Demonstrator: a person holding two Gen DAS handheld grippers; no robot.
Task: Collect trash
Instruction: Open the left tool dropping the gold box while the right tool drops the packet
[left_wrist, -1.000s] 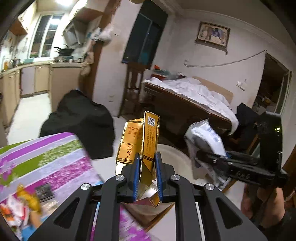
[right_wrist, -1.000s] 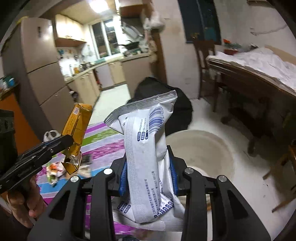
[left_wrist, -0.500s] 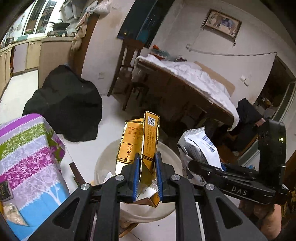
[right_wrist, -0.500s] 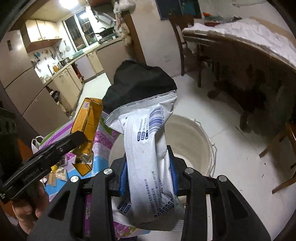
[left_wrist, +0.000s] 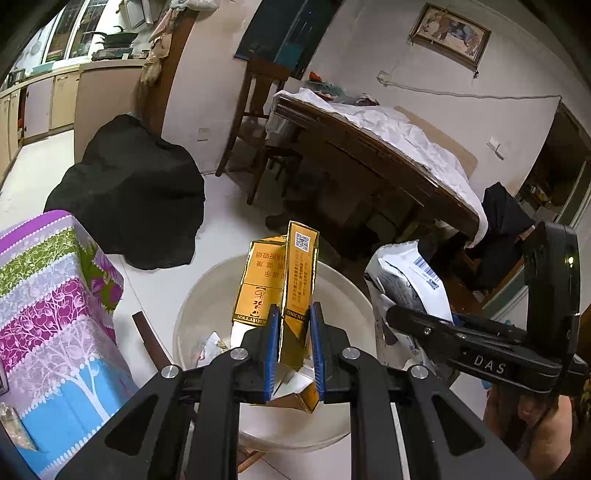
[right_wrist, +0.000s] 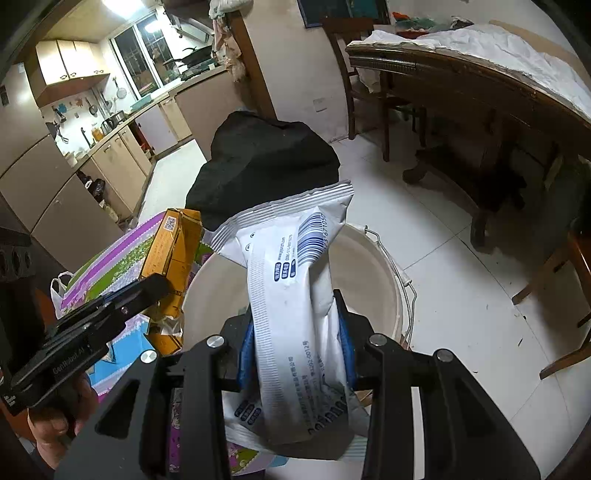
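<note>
A: Gold cardboard — a flattened yellow cigarette carton (left_wrist: 295, 291) — is pinched between the blue pads of the left gripper (left_wrist: 293, 347), its long axis running up toward twelve o'clock in the left wrist view.

B: And below it?

A: The round white plastic bucket (left_wrist: 343, 288). Its open mouth sits directly under and beyond the jaws, so the carton hangs over the opening with scraps already visible inside.

B: The other hand?

A: The right gripper (right_wrist: 297, 347) is clenched on a crumpled white plastic pouch with a blue barcode (right_wrist: 295, 295), also standing lengthwise toward twelve. In the right wrist view the bucket rim (right_wrist: 388, 266) curves from one to three o'clock, and the pouch's lower end overlaps the mouth.

B: Which is nearer the drop?

A: Judging by the views, both are over it — the left looks more centred. The striped purple, green and blue tablecloth (left_wrist: 55, 314) lies at nine o'clock of the left jaws, clear of the bucket. Releasing should let each piece fall in.
</note>
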